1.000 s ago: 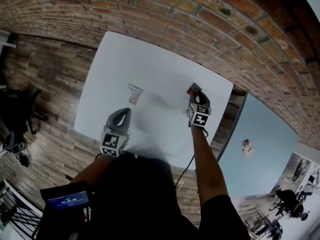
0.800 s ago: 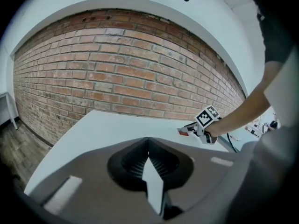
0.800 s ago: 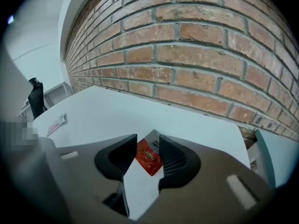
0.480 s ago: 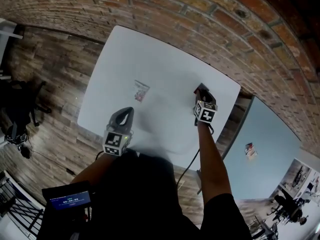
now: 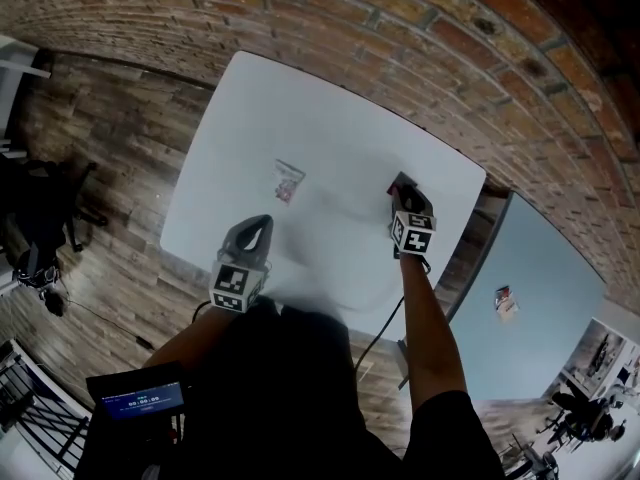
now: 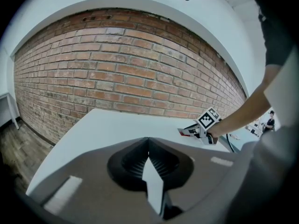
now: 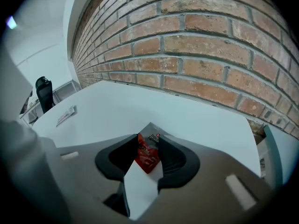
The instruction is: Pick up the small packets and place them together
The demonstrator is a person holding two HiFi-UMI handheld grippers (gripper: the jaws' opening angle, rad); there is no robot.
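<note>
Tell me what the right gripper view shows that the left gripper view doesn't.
Right gripper view only: a pale flat packet and a black office chair. Left gripper view only: the left gripper, jaws together, empty, and a person's forearm. Both: the right gripper, jaws that have just been opening, a small red packet between them, the white table and the red brick wall.

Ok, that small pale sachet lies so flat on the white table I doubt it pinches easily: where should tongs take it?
The small pale sachet lies flat on the white table, oblong and thin. Probably come steeply from above, straddling its narrow width near the middle, so the thin film bunches up into the grip.
</note>
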